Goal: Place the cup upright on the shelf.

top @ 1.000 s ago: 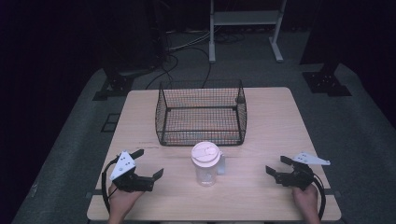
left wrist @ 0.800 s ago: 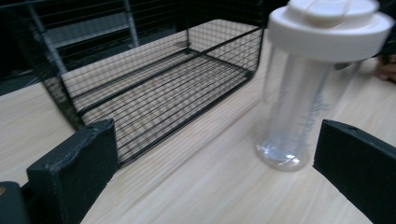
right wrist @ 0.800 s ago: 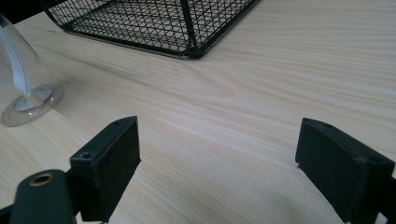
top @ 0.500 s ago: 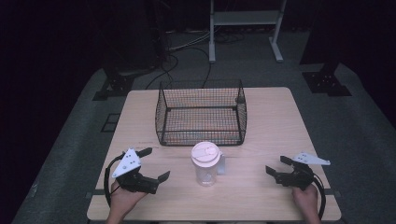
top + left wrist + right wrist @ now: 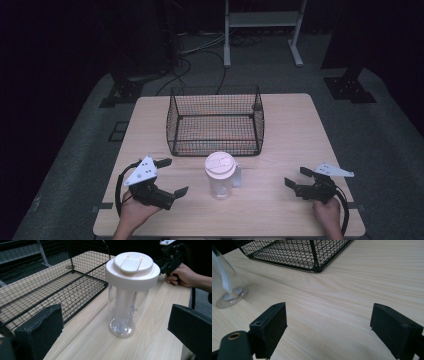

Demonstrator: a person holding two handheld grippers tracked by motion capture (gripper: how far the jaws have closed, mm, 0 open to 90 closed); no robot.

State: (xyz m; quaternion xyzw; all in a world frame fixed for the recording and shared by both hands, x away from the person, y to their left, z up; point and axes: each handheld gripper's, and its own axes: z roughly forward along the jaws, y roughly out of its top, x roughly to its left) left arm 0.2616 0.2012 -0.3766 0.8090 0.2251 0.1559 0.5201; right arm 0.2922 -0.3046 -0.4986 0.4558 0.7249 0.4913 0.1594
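So we've got both grippers down at the near edge of the table, one on each side of the clear bottle with the big cream lid. The left gripper has its jaws spread wide with nothing in them, and it's turned inward so the bottle sits just to its right. In the left gripper view the bottle stands almost dead centre between the two black jaws, just ahead of them. The right gripper is also wide open and empty, but it's sitting well apart from the bottle; in the right gripper view we only catch the bottle's base off at the far left edge.

The bottle stands upright, long axis vertical, near the middle of the table and just in front of the wire basket, which sits farther back and has nothing in it.

Our read: the left hand is the nearer one and already lined up, so a straight push to the right around the clear body below the lid looks like the move.
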